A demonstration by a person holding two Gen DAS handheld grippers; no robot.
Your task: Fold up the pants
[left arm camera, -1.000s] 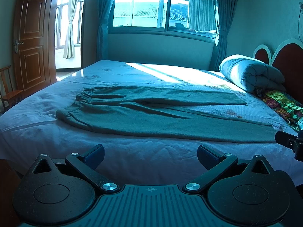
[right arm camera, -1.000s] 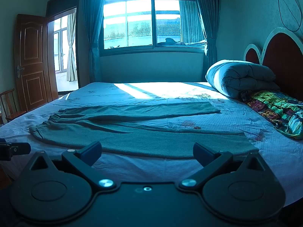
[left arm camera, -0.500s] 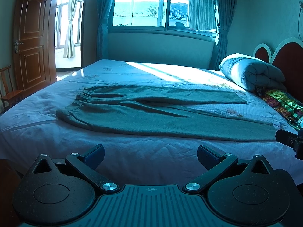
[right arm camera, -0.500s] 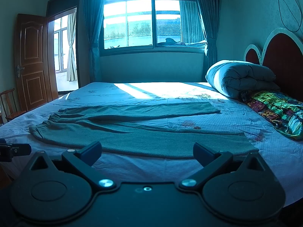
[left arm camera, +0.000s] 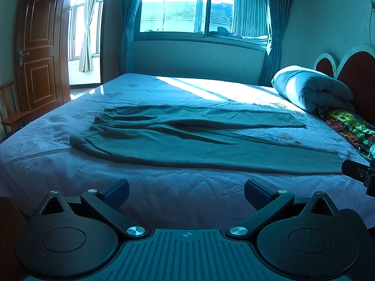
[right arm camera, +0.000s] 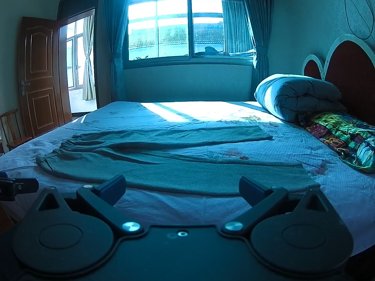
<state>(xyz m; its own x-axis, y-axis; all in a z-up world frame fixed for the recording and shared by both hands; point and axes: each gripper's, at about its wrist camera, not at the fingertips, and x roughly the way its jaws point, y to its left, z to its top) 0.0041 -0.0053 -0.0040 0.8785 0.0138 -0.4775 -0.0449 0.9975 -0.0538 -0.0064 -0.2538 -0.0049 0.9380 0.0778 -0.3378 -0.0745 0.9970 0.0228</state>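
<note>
Ahead of both sets of fingers, the green pants (left arm camera: 187, 145) lie spread flat on the bed (left arm camera: 164, 192), waistband toward the left, legs running to the right and split apart in a narrow V. The left gripper (left arm camera: 186, 193) hovers short of the near bed edge, its fingers (left arm camera: 116, 190) released and wide apart, holding nothing. The right gripper (right arm camera: 181, 188) is likewise spread and empty, its fingers (right arm camera: 252, 189) just short of the nearer leg's hem side. Beyond the legs, to the right, a rolled quilt (right arm camera: 297, 96) rests against the headboard (right arm camera: 351, 70), with a colourful cloth (right arm camera: 342, 135) beside it.
</note>
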